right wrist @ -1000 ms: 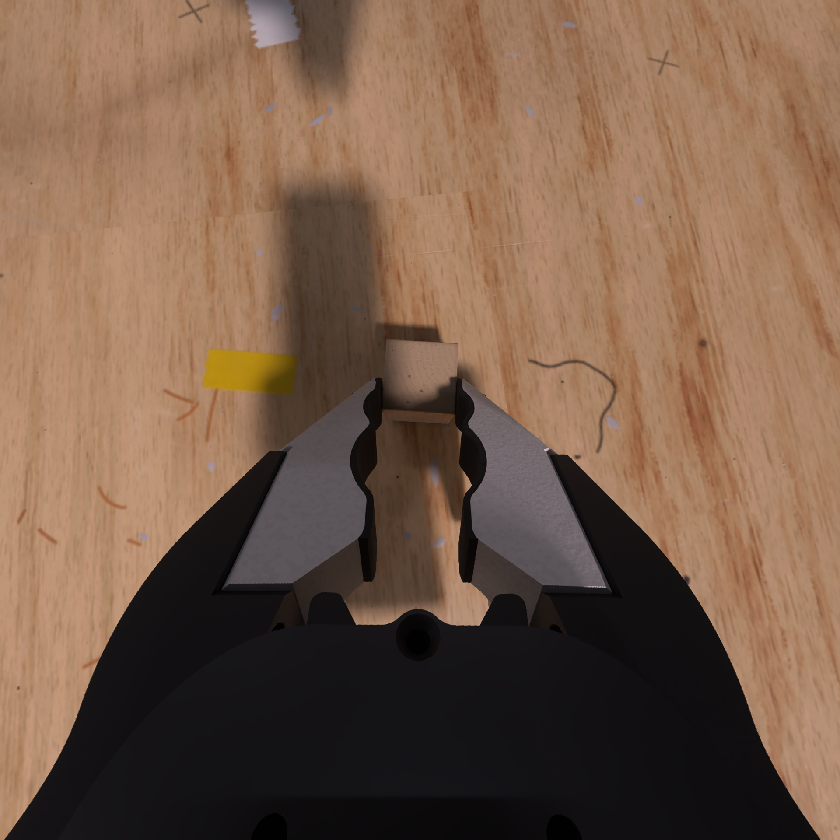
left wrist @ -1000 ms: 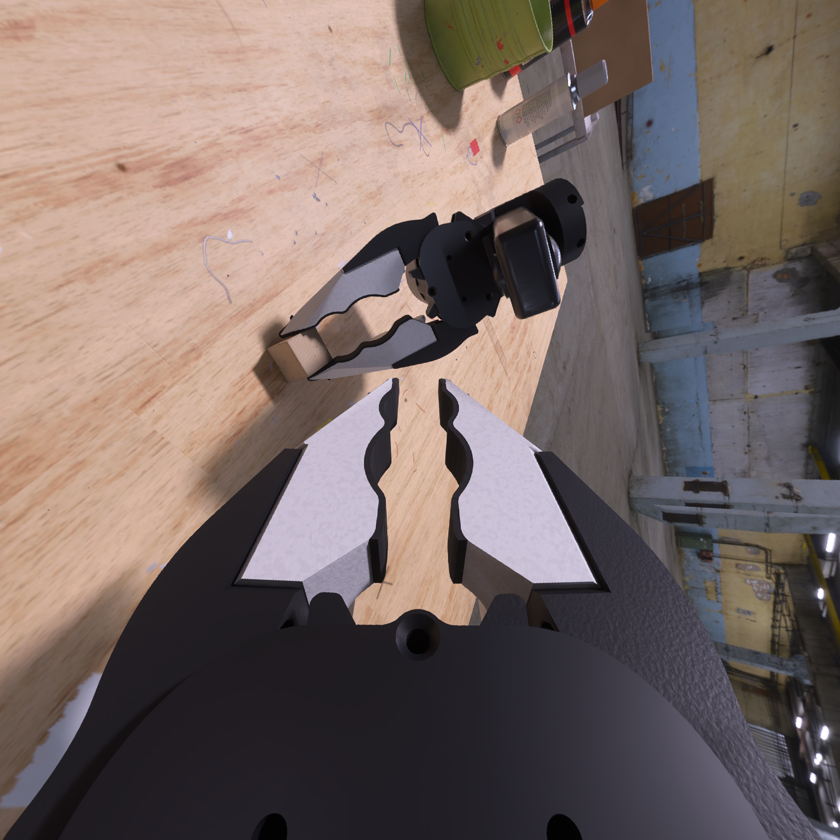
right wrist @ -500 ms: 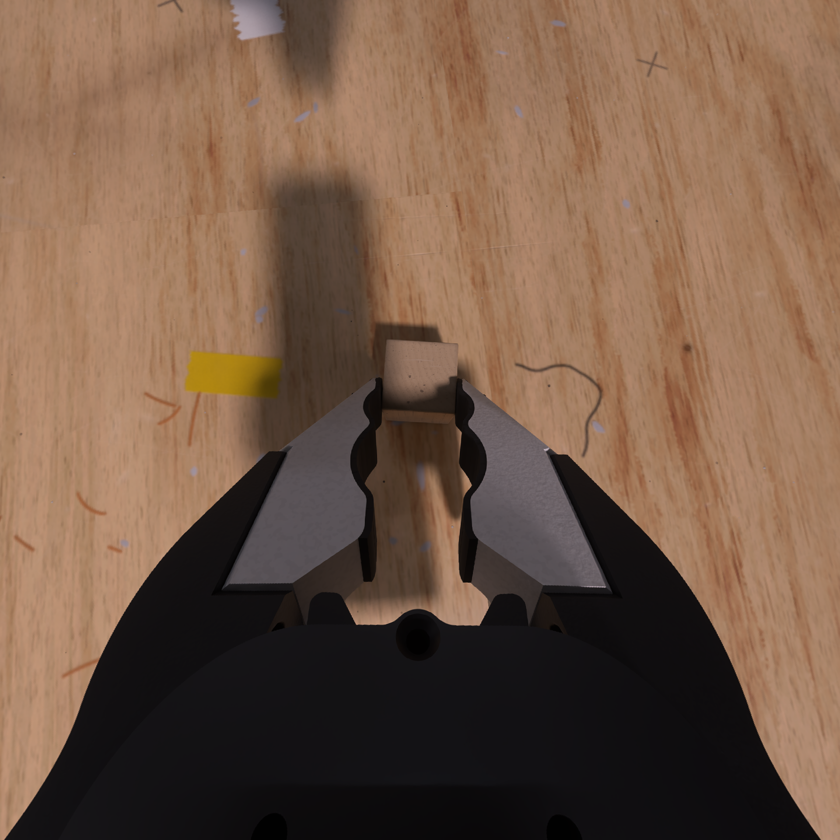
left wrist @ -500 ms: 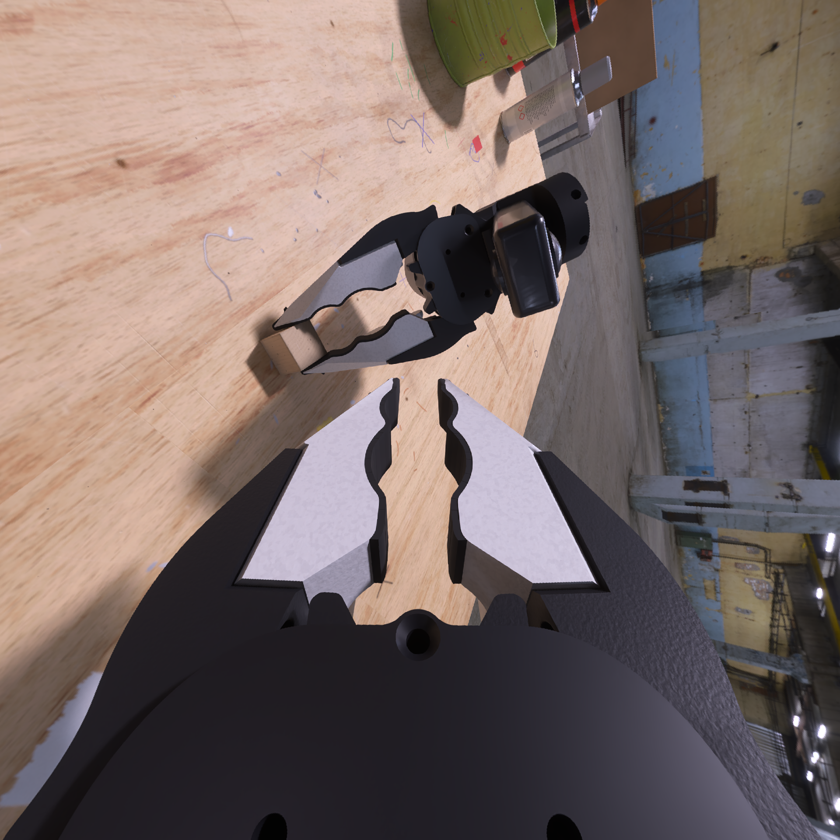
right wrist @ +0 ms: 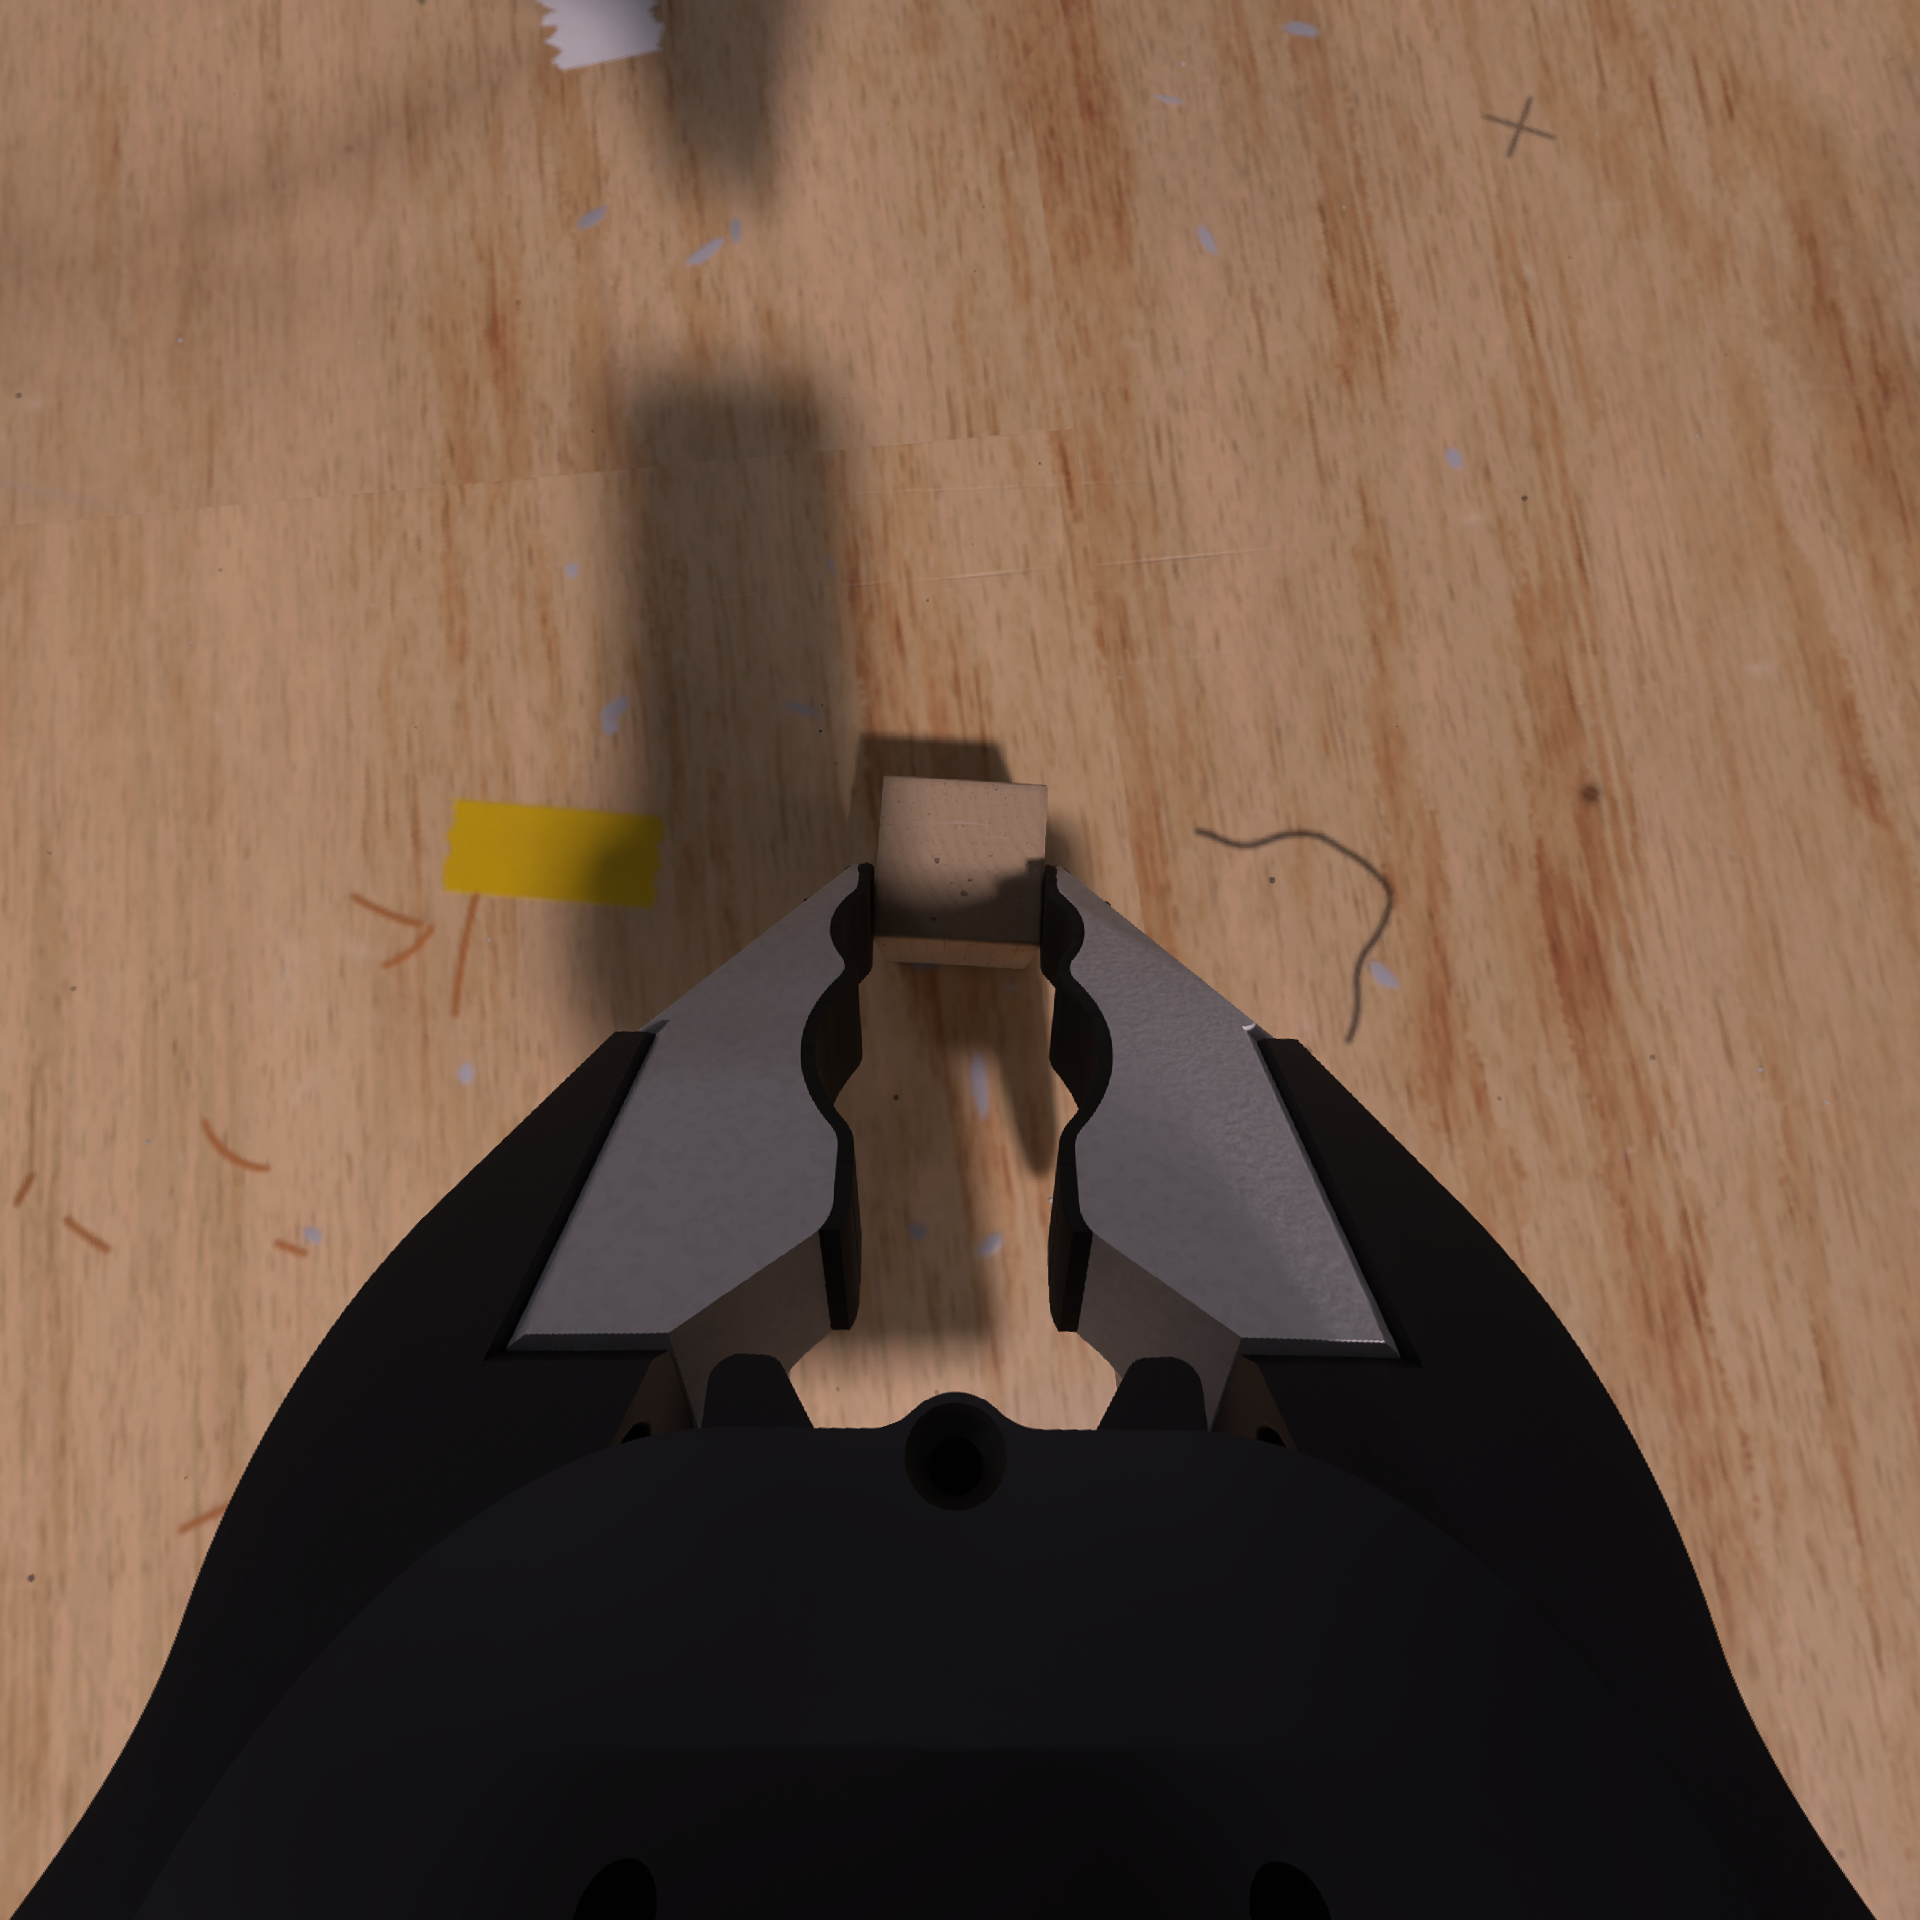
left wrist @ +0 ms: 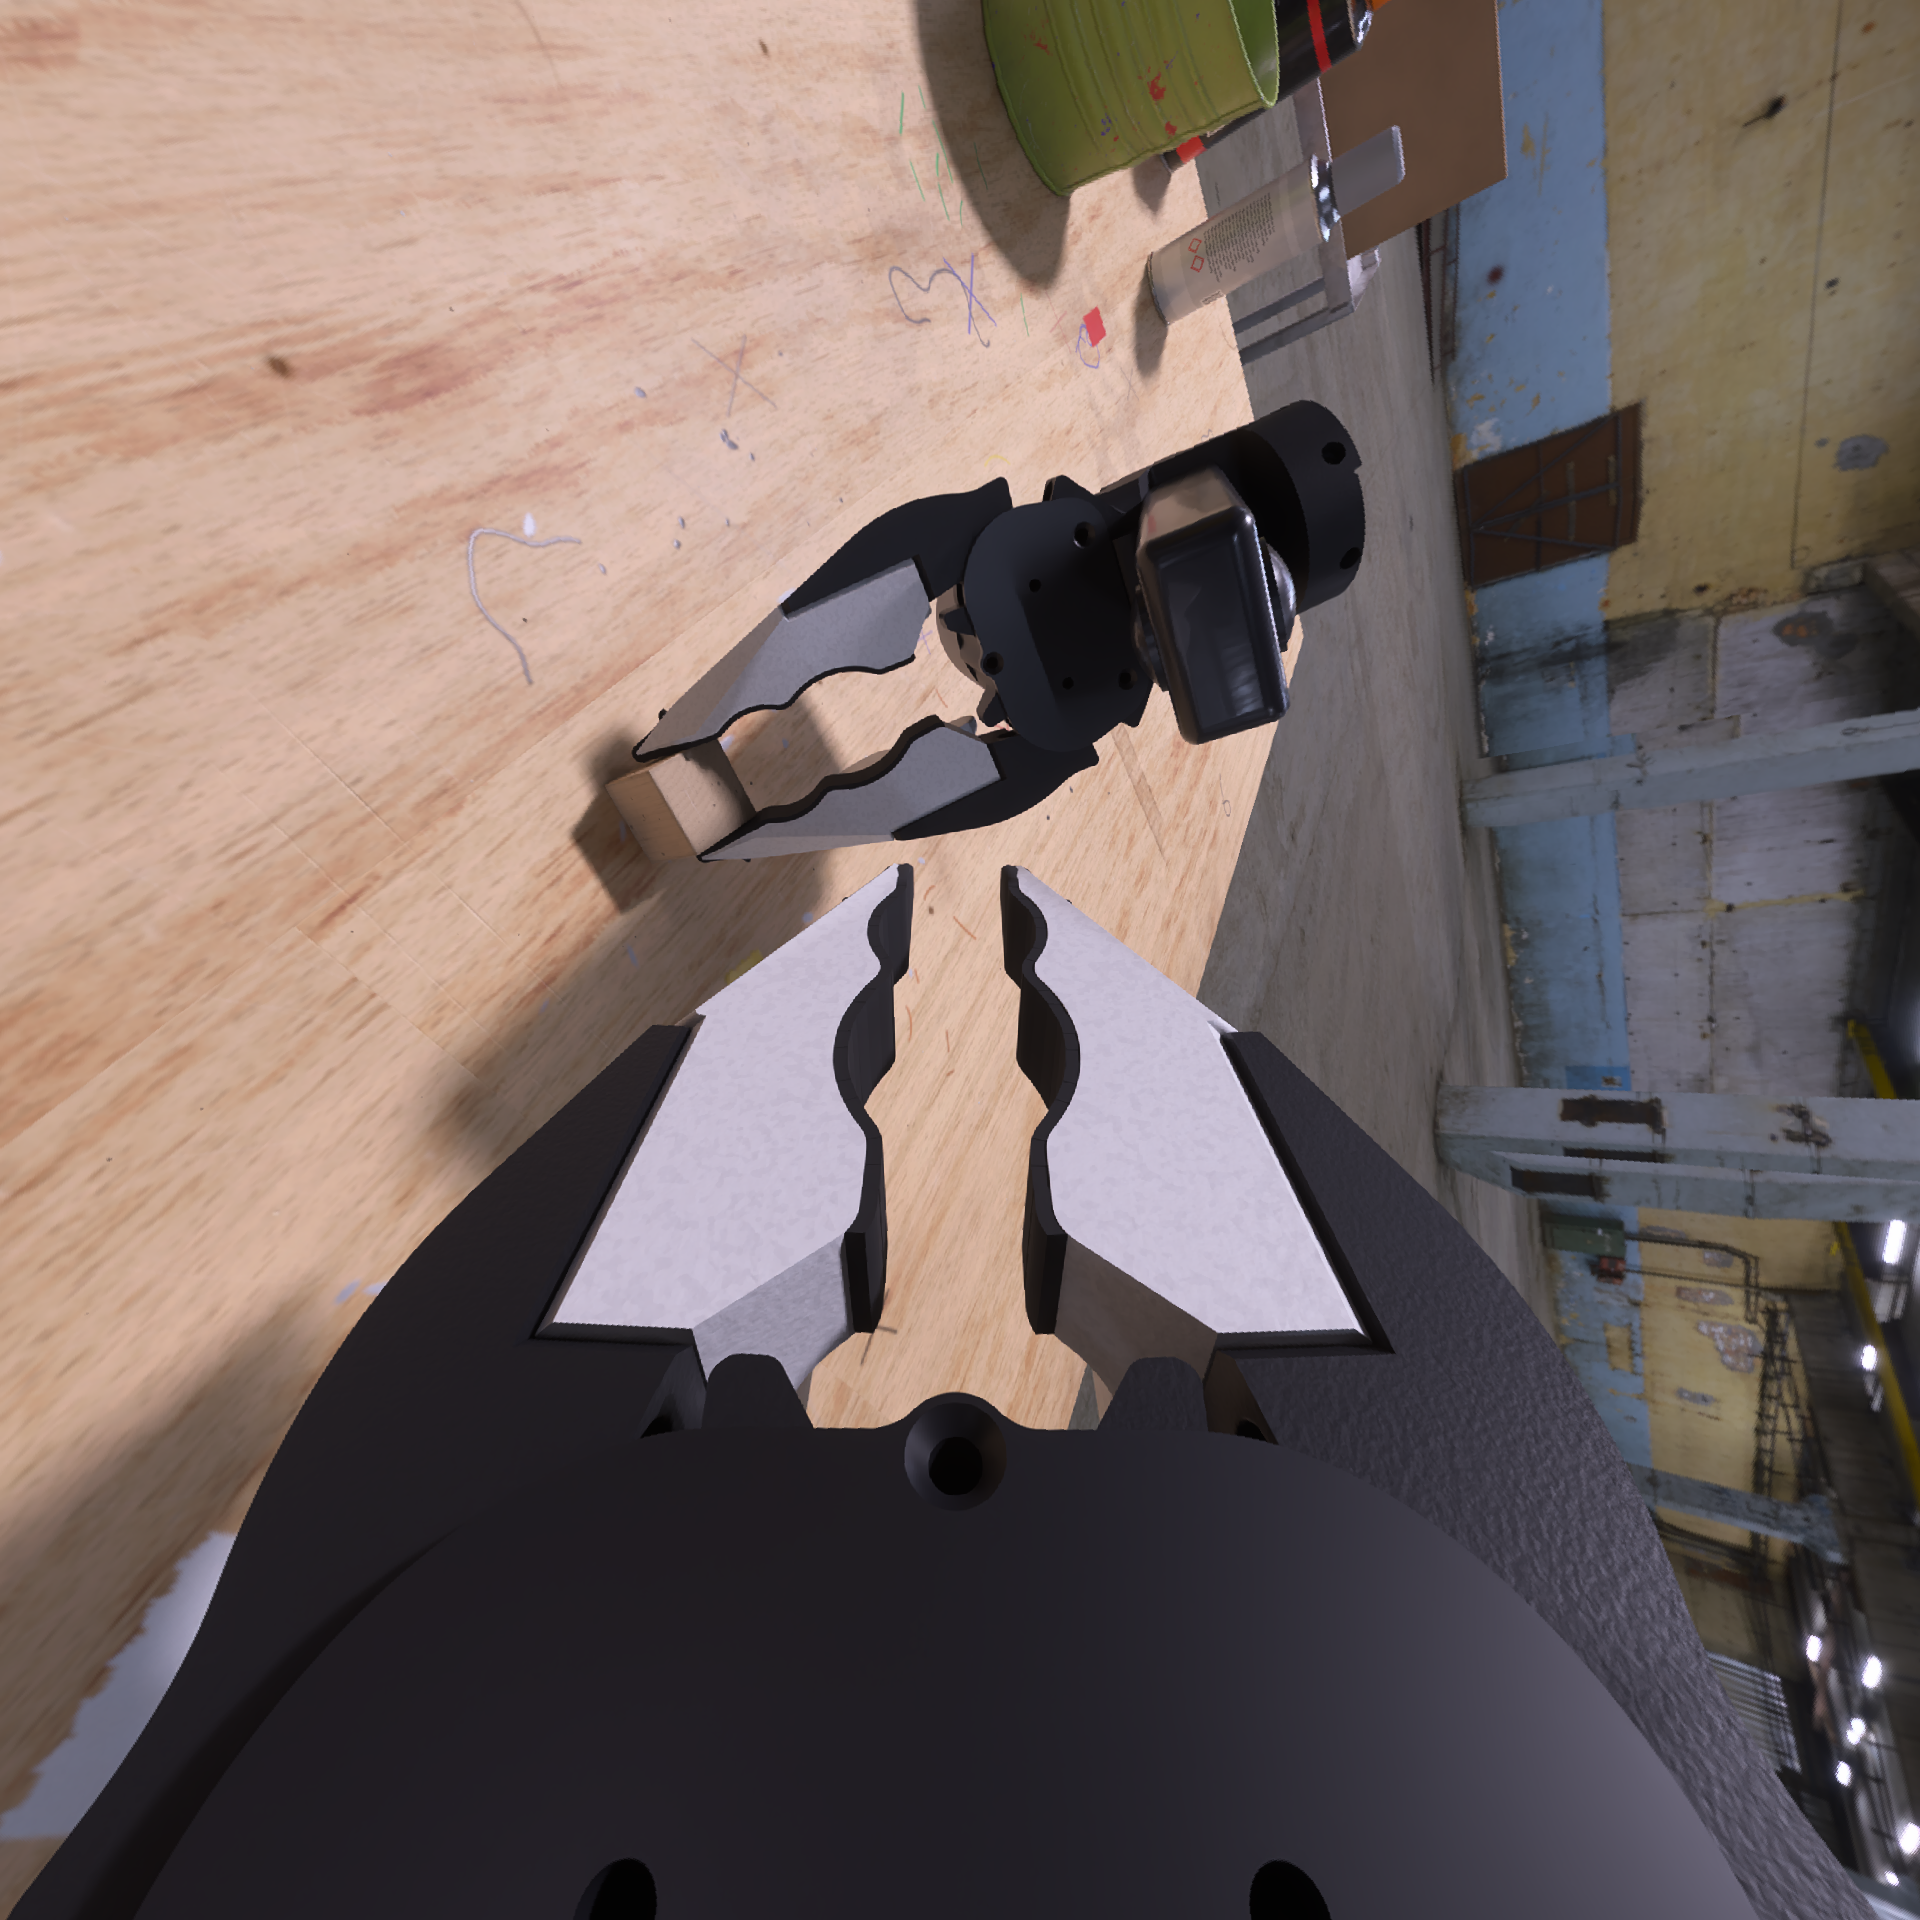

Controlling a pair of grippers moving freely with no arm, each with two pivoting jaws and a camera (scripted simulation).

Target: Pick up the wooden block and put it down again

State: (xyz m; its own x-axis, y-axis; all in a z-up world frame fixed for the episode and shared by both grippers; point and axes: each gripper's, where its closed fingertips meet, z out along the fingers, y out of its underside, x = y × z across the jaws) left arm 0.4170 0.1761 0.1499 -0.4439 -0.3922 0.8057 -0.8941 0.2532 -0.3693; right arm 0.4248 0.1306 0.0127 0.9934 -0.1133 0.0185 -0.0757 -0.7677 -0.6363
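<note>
A small light wooden block (right wrist: 961, 868) is pinched between the tips of my right gripper (right wrist: 954, 904), which is shut on it. The block is at or just above the wooden table (right wrist: 1455, 520); I cannot tell whether it touches. The left wrist view shows the same block (left wrist: 670, 805) in the right gripper (left wrist: 686, 800), its shadow close beside it. My left gripper (left wrist: 957, 883) hovers just short of the right gripper, empty, with a narrow gap between its fingers.
A green bucket (left wrist: 1122, 83), a white can (left wrist: 1236, 249) and a cardboard sheet (left wrist: 1434, 104) stand at the table's far end. The table edge (left wrist: 1236, 727) runs just behind the right gripper. A yellow tape strip (right wrist: 551, 862) and a thin dark squiggle (right wrist: 1361, 914) lie flat beside the block.
The right gripper, still shut on the block, drifted slightly sideways and back. The block's shadow stands out a little more behind it. The left gripper has not moved.
</note>
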